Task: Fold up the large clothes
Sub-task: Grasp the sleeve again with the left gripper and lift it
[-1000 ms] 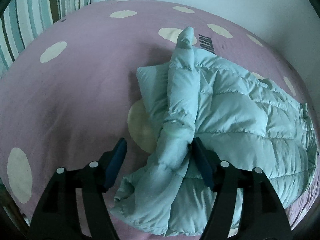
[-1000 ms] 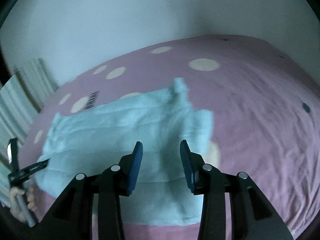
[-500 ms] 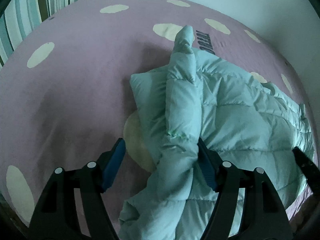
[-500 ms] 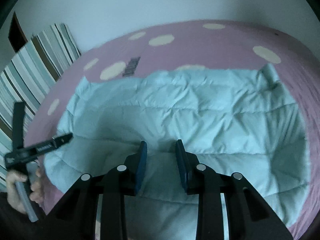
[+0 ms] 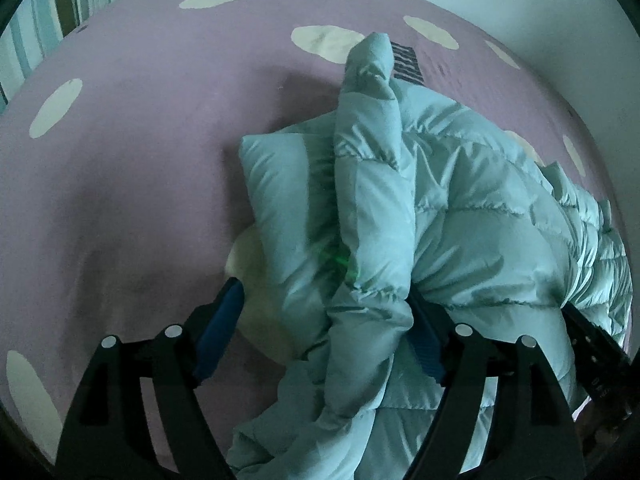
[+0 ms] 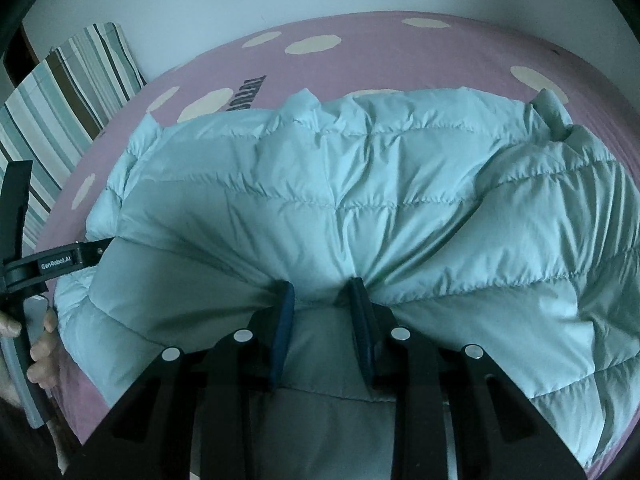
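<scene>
Nearest, the right gripper (image 6: pixel 322 300) pinches a ridge of the pale teal quilted puffer jacket (image 6: pixel 360 208); the left gripper (image 5: pixel 324 316), jaws opening, straddles the jacket's folded-over sleeve (image 5: pixel 372 200) without clamping it. The jacket lies bunched on the mauve cream-dotted bedsheet (image 5: pixel 140 140), so folding looks barely begun. Beyond, bare sheet reaches the striped pillow (image 6: pixel 72 92) and wall.

A pale blue quilted jacket (image 5: pixel 460 216) lies on a purple bed sheet (image 5: pixel 140 160) with cream spots. The left gripper (image 5: pixel 326 320) has its jaws opening around a raised sleeve (image 5: pixel 372 184), which leans against the right-hand pad only.
</scene>
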{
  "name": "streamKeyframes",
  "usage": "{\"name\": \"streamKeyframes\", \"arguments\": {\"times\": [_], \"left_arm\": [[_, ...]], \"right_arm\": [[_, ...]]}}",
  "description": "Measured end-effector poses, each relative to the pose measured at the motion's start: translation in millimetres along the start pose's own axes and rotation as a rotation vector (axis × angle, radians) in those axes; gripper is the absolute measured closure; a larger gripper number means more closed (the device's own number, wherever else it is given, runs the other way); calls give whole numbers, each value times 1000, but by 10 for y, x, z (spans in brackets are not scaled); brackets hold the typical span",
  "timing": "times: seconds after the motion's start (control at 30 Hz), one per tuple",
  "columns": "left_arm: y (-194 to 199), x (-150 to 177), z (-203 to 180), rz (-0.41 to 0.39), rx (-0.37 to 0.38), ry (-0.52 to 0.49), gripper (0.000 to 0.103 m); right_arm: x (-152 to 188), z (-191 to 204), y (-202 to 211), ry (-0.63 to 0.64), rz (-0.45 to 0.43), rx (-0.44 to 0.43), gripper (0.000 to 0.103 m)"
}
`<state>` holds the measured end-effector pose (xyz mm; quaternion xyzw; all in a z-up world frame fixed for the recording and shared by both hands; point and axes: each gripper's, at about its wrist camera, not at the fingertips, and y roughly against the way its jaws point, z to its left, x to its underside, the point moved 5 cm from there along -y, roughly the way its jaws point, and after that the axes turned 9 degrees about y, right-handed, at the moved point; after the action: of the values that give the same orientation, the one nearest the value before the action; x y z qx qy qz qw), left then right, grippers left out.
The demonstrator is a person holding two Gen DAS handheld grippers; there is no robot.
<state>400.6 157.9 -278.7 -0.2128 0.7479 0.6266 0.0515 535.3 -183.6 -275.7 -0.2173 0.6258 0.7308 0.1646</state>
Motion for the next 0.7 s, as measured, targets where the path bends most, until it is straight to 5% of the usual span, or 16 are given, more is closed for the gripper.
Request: {"name": "streamKeyframes", "arguments": {"times": [0.33, 0.37, 0.43, 0.5, 0.7], "left_arm": [[-133, 4, 54, 20, 11, 4, 23], [-126, 7, 38, 13, 13, -5, 26], [-102, 27, -29, 16, 59, -15, 60], [-78, 47, -104, 33, 118, 0, 75], [109, 87, -248, -12, 106, -28, 89]], "right_arm": [[3, 13, -28, 3, -4, 2, 74], [1, 15, -26, 3, -5, 3, 74], [-6, 12, -29, 6, -4, 4, 74], [-11, 6, -25, 7, -3, 3, 74], [4, 2, -25, 12, -2, 9, 74]]}}
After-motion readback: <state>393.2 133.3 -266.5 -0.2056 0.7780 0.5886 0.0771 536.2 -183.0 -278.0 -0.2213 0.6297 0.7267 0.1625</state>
